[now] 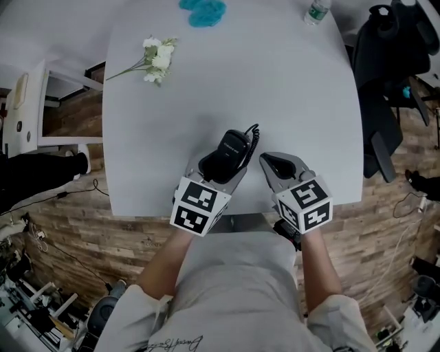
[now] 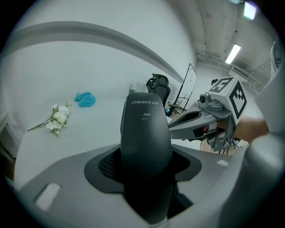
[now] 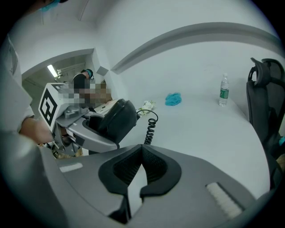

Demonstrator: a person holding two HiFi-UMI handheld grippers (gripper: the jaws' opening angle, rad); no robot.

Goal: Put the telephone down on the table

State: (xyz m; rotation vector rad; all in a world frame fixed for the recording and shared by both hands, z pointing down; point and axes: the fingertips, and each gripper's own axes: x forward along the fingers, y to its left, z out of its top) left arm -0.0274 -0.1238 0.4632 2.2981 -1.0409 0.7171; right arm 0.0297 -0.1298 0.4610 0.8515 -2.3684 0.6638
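A black telephone handset (image 1: 230,152) with a coiled cord (image 1: 254,134) is held over the white table (image 1: 275,82) near its front edge. My left gripper (image 1: 223,165) is shut on it, with the handset (image 2: 146,133) standing up between the dark pads. From the right gripper view the handset (image 3: 116,116) tilts upward and the cord (image 3: 150,127) hangs toward the table top. My right gripper (image 1: 267,161) hovers just right of the handset, its jaws (image 3: 141,164) shut with nothing between them.
White flowers (image 1: 157,60) lie at the table's far left. A blue cloth (image 1: 203,10) and a water bottle (image 1: 317,10) sit at the far edge. A black office chair (image 1: 388,82) stands off the table's right side.
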